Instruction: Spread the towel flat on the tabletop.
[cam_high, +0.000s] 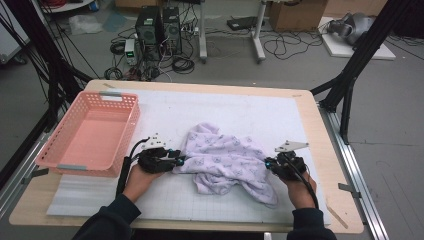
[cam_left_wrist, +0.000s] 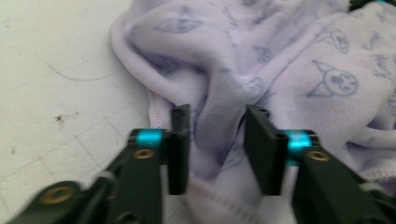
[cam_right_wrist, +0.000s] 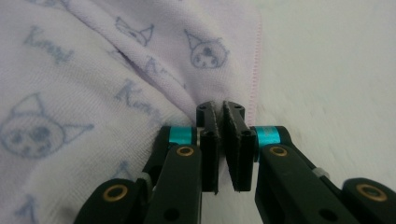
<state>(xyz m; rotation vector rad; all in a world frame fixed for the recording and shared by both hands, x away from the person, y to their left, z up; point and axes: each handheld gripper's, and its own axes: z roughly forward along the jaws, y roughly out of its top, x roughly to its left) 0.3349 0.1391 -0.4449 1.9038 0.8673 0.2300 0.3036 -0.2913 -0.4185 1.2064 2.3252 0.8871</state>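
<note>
A pale lilac towel (cam_high: 227, 162) printed with small cartoon faces lies crumpled and bunched at the lower centre of the high view, its hemmed edges folded over.

The lilac towel (cam_right_wrist: 93, 70) bears repeated script, seemingly "Kuromi"; only partly legible.

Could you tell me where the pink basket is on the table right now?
In the high view, the pink basket sits at the table's left edge, beside the left gripper.
</note>
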